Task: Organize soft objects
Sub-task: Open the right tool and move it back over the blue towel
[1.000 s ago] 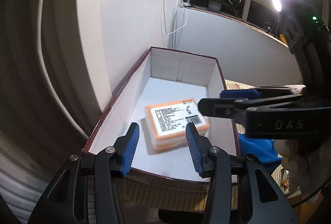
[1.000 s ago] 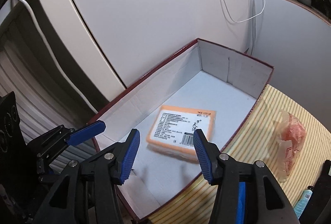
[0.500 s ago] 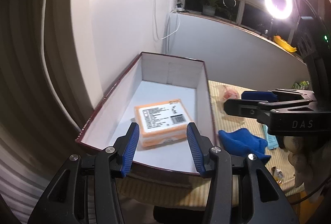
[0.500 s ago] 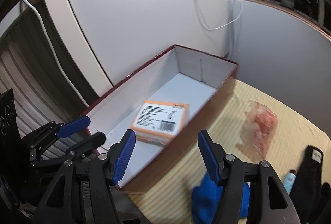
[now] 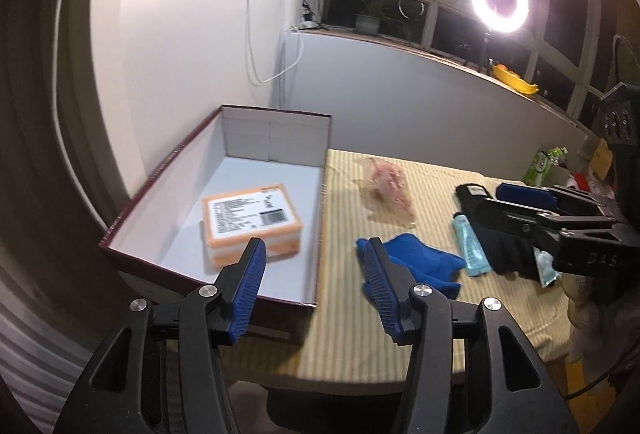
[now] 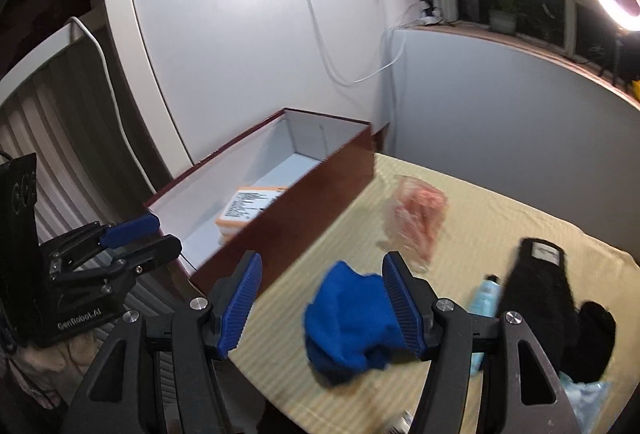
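An orange-and-white soft pack (image 5: 250, 224) lies inside the open maroon box (image 5: 276, 111). On the yellow striped cloth to the right of the box lie a crumpled blue cloth (image 5: 416, 260), a pink bag (image 5: 390, 189) and a black knit item (image 5: 500, 246). My left gripper (image 5: 313, 254) hovers over the box's near right corner, its jaws opening with nothing between them. My right gripper (image 6: 322, 266) stands open above the blue cloth (image 6: 352, 322), apart from it. The box wall (image 6: 304, 209) partly hides the pack (image 6: 250, 203) in the right wrist view.
A light blue tube (image 5: 470, 246) lies beside the black knit item. White walls and a cabinet stand behind and left of the box. A ring light (image 5: 500, 3) glares at the window. The table's front edge (image 5: 360, 374) is near my grippers.
Both grippers have swung right, away from the box interior toward the striped cloth. The blue cloth, pink bag, tube and black item came into view. The right jaws widened a little.
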